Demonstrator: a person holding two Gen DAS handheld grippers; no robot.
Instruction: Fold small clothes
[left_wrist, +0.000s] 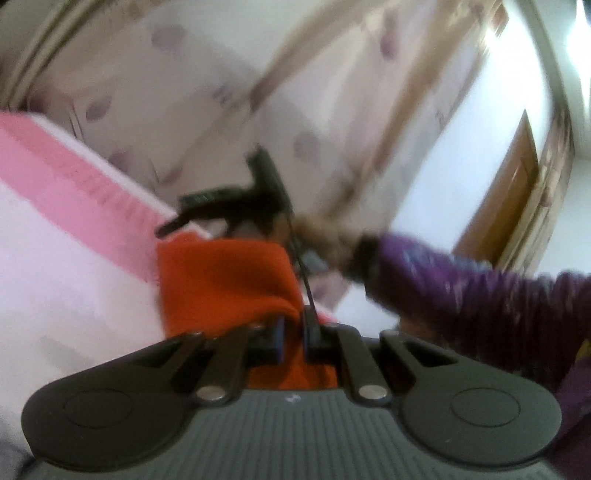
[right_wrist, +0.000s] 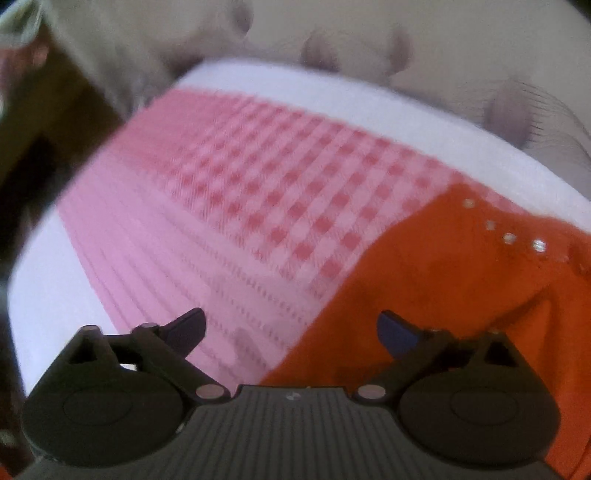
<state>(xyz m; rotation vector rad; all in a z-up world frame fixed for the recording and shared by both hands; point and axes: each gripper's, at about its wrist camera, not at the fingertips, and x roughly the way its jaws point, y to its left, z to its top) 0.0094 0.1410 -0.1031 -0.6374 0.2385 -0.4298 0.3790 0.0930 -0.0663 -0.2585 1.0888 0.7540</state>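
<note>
An orange garment (left_wrist: 225, 280) hangs lifted off the pink bed cover. My left gripper (left_wrist: 293, 334) is shut on a fold of it. In the left wrist view my right gripper (left_wrist: 221, 206) is seen beyond the garment, held by a hand in a purple sleeve (left_wrist: 461, 295). In the right wrist view the orange garment (right_wrist: 443, 295), with a row of small white studs, lies at the right on the pink checked cover (right_wrist: 240, 206). My right gripper (right_wrist: 290, 330) is open, its fingers apart just above the cover and the garment's left edge.
The cover has a white border (right_wrist: 369, 110) at the far bed edge. A patterned pale wall (left_wrist: 184, 74) stands behind the bed. A wooden door (left_wrist: 509, 192) is at the right. A dark wooden piece (right_wrist: 33, 122) is at the left of the bed.
</note>
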